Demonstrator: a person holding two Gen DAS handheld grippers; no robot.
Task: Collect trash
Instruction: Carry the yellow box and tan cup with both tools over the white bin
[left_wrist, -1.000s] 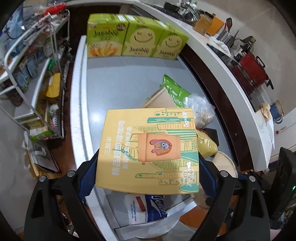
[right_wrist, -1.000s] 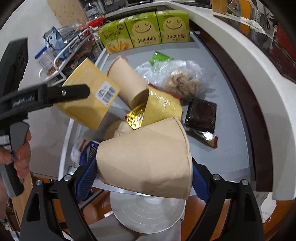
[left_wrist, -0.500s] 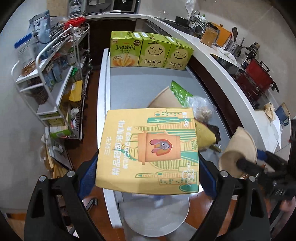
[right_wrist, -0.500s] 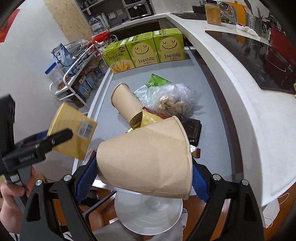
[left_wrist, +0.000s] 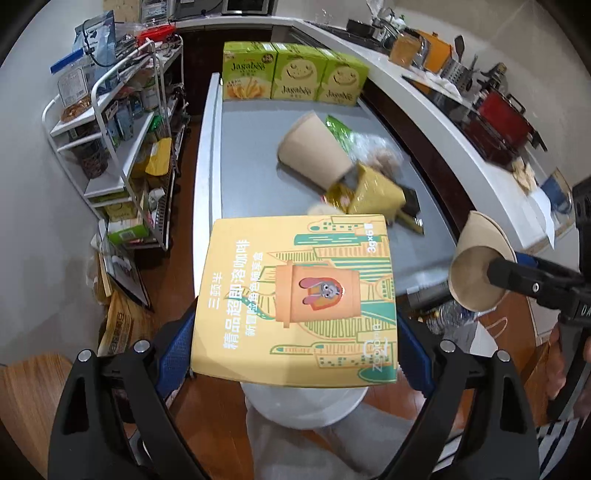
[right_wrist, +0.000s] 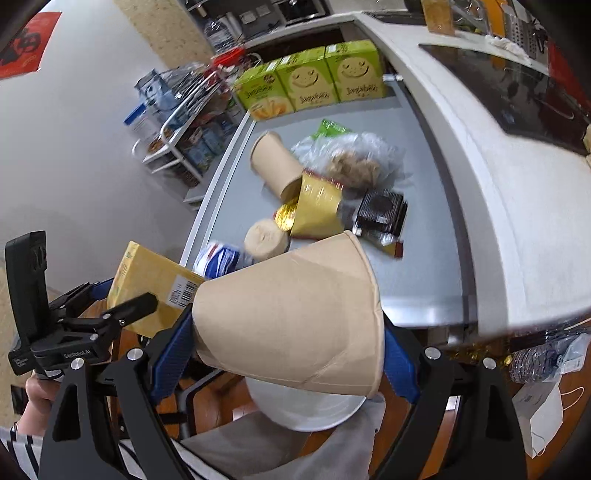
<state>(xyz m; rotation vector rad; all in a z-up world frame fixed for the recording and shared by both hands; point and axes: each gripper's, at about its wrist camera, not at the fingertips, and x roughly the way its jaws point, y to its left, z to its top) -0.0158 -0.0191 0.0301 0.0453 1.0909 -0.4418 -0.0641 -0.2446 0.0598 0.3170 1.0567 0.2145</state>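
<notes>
My left gripper (left_wrist: 295, 332) is shut on a flat yellow coffee box (left_wrist: 295, 302), held above the near end of the grey table (left_wrist: 240, 177); the box also shows in the right wrist view (right_wrist: 151, 284). My right gripper (right_wrist: 288, 339) is shut on a brown paper cup (right_wrist: 291, 317), lying sideways between the fingers; the cup also shows in the left wrist view (left_wrist: 476, 273). A white round bin (right_wrist: 314, 410) sits below both. On the table lie another paper cup (left_wrist: 314, 151), a gold wrapper (left_wrist: 373, 192), a clear bag (right_wrist: 354, 162) and a dark packet (right_wrist: 380, 214).
Three green Jagabee boxes (left_wrist: 295, 77) stand at the table's far end. A white wire rack (left_wrist: 110, 129) of goods stands left of the table. A white counter (right_wrist: 517, 177) runs along the right. A blue and white packet (right_wrist: 218, 258) lies at the near edge.
Both grippers have pulled back and up from the table with the box and the cup still held; the table's trash now lies farther away and the white bin shows beneath.
</notes>
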